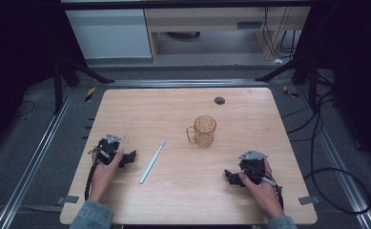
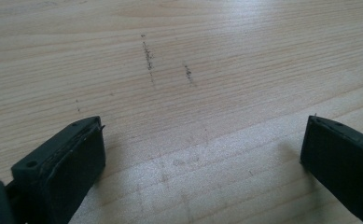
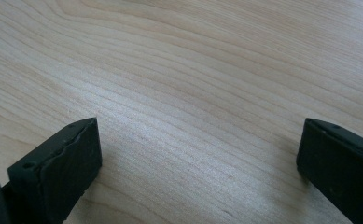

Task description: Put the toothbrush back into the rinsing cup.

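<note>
Left gripper (image 1: 128,157), black with a grey three-cornered plate on top, rests low on the light wooden table (image 1: 183,200) at lower left of the high view; the person's left hand (image 1: 106,164) wraps it from behind, forearm rising from the bottom edge, jaws pointing right toward the frame's middle. In the left gripper view (image 2: 202,154) the two black jaws stand wide apart at the bottom corners with nothing between them, bare wood grain below. Right gripper (image 1: 230,176), same build, sits at lower right of the high view, the right hand (image 1: 258,183) closed round its body, jaws pointing left. The right gripper view (image 3: 198,154) gives the same reading: jaws spread wide, holding nothing, just above the tabletop. Outward from the left gripper, a white and pale-blue toothbrush (image 1: 153,161) lies flat just to its right, slanted with the brush head toward upper right, apart from the jaws. Beyond it, right of centre, a clear amber plastic mug with a handle (image 1: 203,130) stands upright, handle to its left, well apart from both grippers. The left gripper view picks out short dark scuff marks (image 2: 149,58) in its upper middle, on the wood.
</note>
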Demonstrator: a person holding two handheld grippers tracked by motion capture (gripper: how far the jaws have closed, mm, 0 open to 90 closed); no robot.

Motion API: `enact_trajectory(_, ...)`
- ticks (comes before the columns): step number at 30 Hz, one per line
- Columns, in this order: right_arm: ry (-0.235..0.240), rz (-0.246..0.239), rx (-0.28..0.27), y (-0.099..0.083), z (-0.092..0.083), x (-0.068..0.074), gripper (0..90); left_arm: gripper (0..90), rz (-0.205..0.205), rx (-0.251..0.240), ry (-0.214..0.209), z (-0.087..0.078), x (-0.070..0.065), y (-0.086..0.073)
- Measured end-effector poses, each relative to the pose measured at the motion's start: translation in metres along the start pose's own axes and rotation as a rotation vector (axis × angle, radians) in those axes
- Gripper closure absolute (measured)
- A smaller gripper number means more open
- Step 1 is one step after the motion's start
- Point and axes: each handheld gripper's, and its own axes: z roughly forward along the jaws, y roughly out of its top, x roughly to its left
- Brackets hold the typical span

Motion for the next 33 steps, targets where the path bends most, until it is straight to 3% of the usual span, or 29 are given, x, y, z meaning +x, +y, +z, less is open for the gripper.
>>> enact_trajectory(5, 0.0, 0.0, 0.0, 0.0, 0.0, 0.0, 0.4, 0.0, 0.03, 0.003, -0.03, 0.0, -0.002, 0.0)
enact_trajectory(7, 0.0, 0.0, 0.0, 0.0, 0.0, 0.0, 0.4, 0.0, 0.042, 0.027, -0.044, -0.002, -0.001, 0.002)
enact_trajectory(8, 0.0, -0.001, 0.0, 0.0, 0.0, 0.0, 0.4, 4.4, 0.054, 0.051, -0.05, -0.008, 0.0, 0.004)
enact_trajectory(11, 0.0, -0.001, 0.0, 0.0, 0.0, 0.0, 0.4, 5.2, 0.076, 0.047, -0.071, -0.018, 0.0, 0.01)
enact_trajectory(12, -0.001, -0.001, 0.0, 0.0, 0.0, 0.0, 0.4, 5.2, 0.095, 0.071, -0.097, -0.027, -0.001, 0.016)
enact_trajectory(13, 0.0, 0.0, 0.0, 0.0, 0.0, 0.0, 0.4, 5.4, 0.146, 0.097, -0.095, -0.035, -0.002, 0.024)
enact_trajectory(14, 0.0, 0.0, 0.0, 0.0, 0.0, 0.0, 0.4, 5.2, 0.146, 0.097, -0.095, -0.035, -0.002, 0.024)
enact_trajectory(15, 0.0, 0.001, 0.0, 0.0, 0.0, 0.0, 0.4, 4.9, 0.176, 0.131, -0.089, -0.044, -0.004, 0.032)
enact_trajectory(18, 0.001, -0.003, 0.002, 0.0, 0.0, 0.0, 0.4, 4.9, 0.168, 0.158, -0.115, -0.05, -0.007, 0.039)
enact_trajectory(22, 0.0, -0.012, -0.001, 0.0, 0.0, -0.001, 0.4, 6.1, 0.2, 0.196, -0.129, -0.06, -0.014, 0.052)
enact_trajectory(24, -0.001, -0.012, -0.001, 0.0, 0.0, -0.001, 0.4, 7.4, 0.202, 0.215, -0.161, -0.065, -0.019, 0.062)
enact_trajectory(26, 0.0, -0.015, -0.001, 0.0, 0.0, -0.001, 0.4, 8.0, 0.211, 0.239, -0.139, -0.066, -0.022, 0.067)
enact_trajectory(33, -0.004, -0.006, -0.001, 0.0, 0.0, 0.0, 0.4, 9.7, 0.218, 0.283, -0.146, -0.061, -0.025, 0.079)
